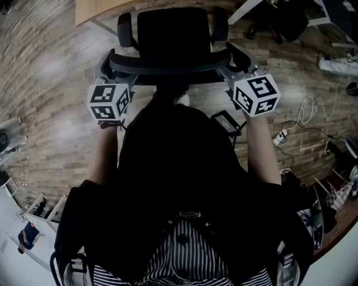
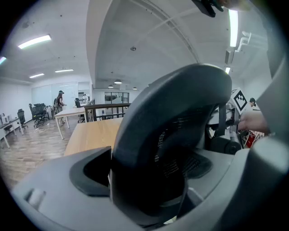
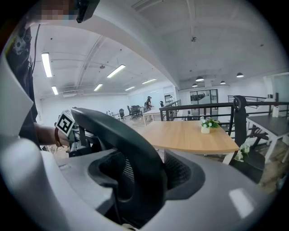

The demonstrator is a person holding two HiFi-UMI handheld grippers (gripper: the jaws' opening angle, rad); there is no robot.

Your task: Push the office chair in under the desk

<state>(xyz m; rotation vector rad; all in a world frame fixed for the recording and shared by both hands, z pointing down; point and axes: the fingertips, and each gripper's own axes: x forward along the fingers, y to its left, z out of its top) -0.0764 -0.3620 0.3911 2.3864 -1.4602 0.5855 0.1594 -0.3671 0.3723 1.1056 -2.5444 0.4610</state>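
Office chair (image 1: 168, 42) clamped by the curved top rim of its black backrest. Left gripper (image 2: 146, 169) closed on the rim's left end, dark pads (image 2: 90, 173) on either side and the rim filling the gap between them. Right gripper (image 3: 144, 173) closed likewise on the rim's right end. Marker cubes (image 1: 109, 101) just behind the jaws, one per gripper, with bare forearms (image 1: 263, 145) trailing back to a dark-clad body. Ahead of the jaws, armrests (image 1: 126, 28) sticking out forward on both sides of the backrest. Just beyond those, edge of the wooden desk (image 1: 100, 11), chair turned toward it; whether any of the seat lies under the top, not tellable from above. On the desktop, small white pot of flowers (image 3: 206, 125). All around, plank floor (image 1: 50, 72). Off to the right, white power strip (image 1: 279, 137) with loose cables. Farther off, black railing (image 3: 198, 107), more desks and chairs, a standing person (image 2: 59, 99).
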